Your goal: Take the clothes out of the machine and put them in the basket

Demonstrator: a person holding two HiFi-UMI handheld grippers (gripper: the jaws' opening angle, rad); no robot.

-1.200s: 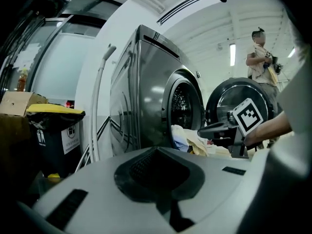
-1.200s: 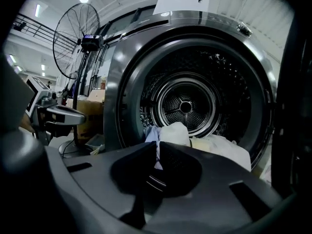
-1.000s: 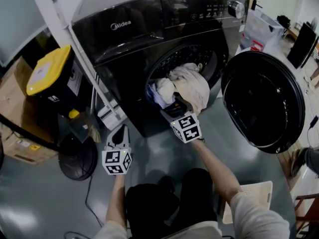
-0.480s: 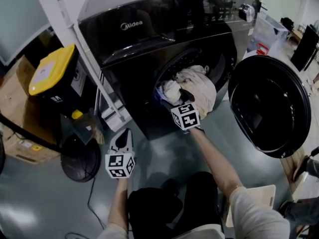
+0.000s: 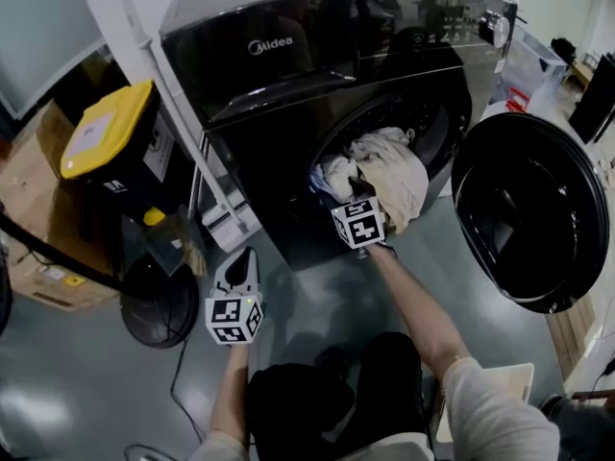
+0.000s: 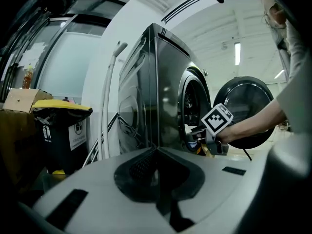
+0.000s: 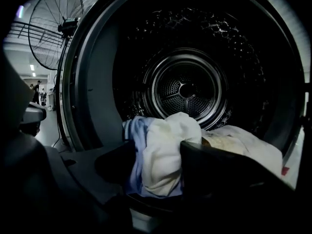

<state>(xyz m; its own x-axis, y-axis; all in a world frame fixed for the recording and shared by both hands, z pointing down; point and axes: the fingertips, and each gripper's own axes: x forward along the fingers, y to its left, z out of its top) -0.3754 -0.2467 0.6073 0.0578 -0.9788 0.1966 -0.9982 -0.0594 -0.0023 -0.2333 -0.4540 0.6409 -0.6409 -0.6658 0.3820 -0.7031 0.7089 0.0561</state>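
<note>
The black washing machine [image 5: 288,94] stands with its round door [image 5: 533,219] swung open to the right. A heap of clothes [image 5: 394,171] fills the mouth of the drum [image 7: 187,89]. My right gripper [image 5: 348,198] reaches into that mouth. Its jaws have just been closing, and they press on a white garment [image 7: 168,145] with a pale blue one [image 7: 135,145] beside it. A beige piece [image 7: 234,143] lies to the right. My left gripper [image 5: 240,257] hangs low at the machine's left front, shut and holding nothing [image 6: 157,152]. The white basket [image 5: 500,377] sits at the lower right.
A black bin with a yellow lid [image 5: 106,152] stands left of the machine, with a floor fan [image 5: 154,305] in front of it and cardboard boxes [image 5: 48,277] beyond. A white hose [image 5: 183,133] runs down the machine's left side. The open door takes up the right side.
My right gripper has pushed forward and slightly down into the drum mouth, onto the white and blue clothes. The left gripper has stayed where it was.
</note>
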